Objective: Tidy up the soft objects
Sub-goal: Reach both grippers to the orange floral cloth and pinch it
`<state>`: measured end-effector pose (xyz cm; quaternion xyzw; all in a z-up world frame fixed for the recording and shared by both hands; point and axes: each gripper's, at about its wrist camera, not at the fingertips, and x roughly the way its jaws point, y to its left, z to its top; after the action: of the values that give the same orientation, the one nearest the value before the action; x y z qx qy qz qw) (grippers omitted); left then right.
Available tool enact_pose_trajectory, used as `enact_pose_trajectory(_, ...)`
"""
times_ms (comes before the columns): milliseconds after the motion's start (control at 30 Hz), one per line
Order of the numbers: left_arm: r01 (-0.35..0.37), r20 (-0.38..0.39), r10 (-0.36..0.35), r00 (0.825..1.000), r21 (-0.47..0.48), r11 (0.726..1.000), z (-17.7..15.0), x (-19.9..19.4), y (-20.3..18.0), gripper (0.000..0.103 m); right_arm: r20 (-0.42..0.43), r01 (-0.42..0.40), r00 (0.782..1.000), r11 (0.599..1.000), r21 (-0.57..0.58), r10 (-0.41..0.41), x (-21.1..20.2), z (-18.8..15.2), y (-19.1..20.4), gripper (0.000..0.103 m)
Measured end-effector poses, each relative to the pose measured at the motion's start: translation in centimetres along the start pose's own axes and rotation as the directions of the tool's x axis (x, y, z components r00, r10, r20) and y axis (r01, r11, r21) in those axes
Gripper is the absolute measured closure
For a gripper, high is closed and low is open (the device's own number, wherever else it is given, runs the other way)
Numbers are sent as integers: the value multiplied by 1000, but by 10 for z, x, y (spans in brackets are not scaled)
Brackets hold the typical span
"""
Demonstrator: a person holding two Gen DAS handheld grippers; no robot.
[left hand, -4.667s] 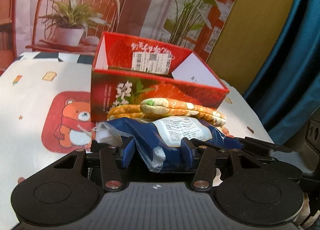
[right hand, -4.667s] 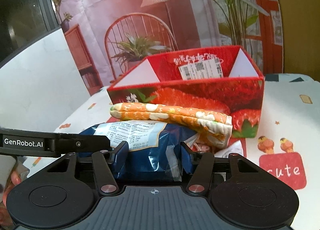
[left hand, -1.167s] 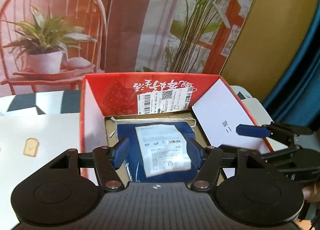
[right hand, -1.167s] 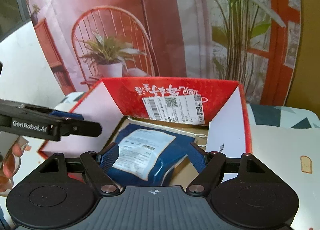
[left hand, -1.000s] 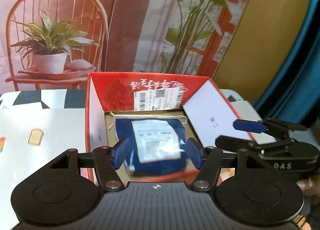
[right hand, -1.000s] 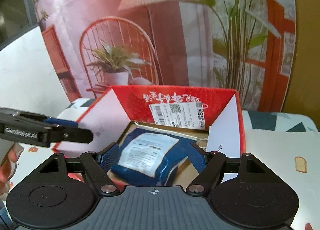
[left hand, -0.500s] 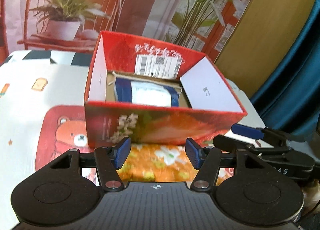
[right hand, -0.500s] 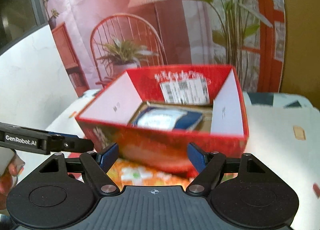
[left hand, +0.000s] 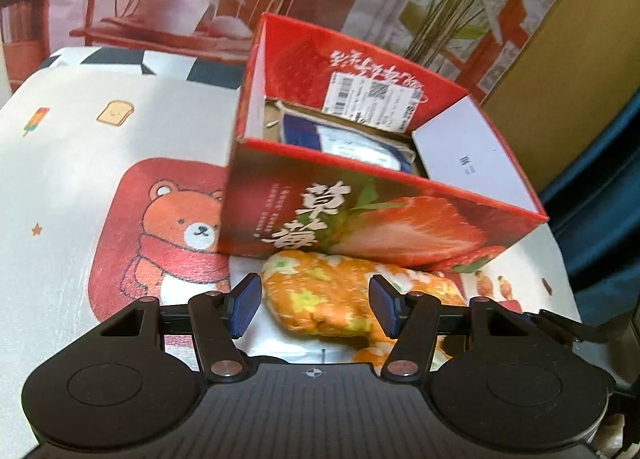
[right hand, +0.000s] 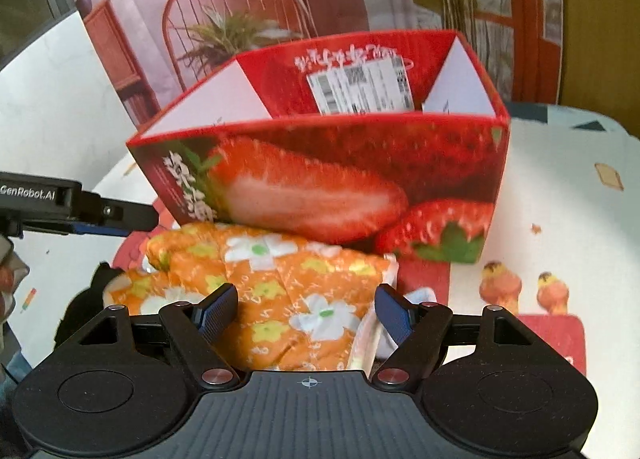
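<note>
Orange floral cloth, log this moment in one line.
blue packet: in strawberry box | orange floral cloth: on table, between open fingers of both grippers

Glossy printed red cardboard strawberry box [left hand: 384, 219]; soft quilted orange floral cloth pad [right hand: 272, 299] just ahead of matt black plastic gripper.

Left gripper [left hand: 314, 305] over the orange floral cloth [left hand: 340, 299]
Jaws apart around it, not pinching; blue packet [left hand: 348, 145] sits inside the strawberry box [left hand: 380, 215].

Open tablecloth [left hand: 72, 163] left of the strawberry box [left hand: 360, 219]; box wall right behind the orange floral cloth [right hand: 272, 299].
</note>
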<state>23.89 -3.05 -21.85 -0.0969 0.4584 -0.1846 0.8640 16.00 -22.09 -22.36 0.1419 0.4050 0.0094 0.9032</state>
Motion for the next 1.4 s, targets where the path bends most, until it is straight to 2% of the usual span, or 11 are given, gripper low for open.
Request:
enact_pose_trajectory(167,-10,-30,9,999,-29,1000,0,16,7,42,-19,-3,1000,1000,12,3,6,-3,-4,27)
enact_pose_trajectory(633,31,-85,-37,996,-79,996,-9,40,17,42,-43,-25,999,997,80,29,17,-6,-14,23)
enact_pose_trajectory(767,53,-81,-58,995,-66,996,-8,42,14,54,-49,-41,998,995,94,46,20,-5,-16,24)
enact_pose_trajectory(967,63,-63,-66,996,-47,997,-7,39,12,74,-48,-42,998,998,53,44,19,1,-11,43)
enact_pose_trajectory(1067,83,-46,-85,995,-38,996,-6,34,13,76,-44,-34,998,999,33,35,17,4,-10,49)
enact_pose_trajectory(1167,83,-36,-84,996,-36,996,-6,30,12,77,-33,-32,999,999,19,33,13,8,-10,64)
enact_pose_trajectory(1400,98,3,-98,995,-22,995,-4,13,8,78,14,-35,999,999,-19,35,-1,16,-9,74)
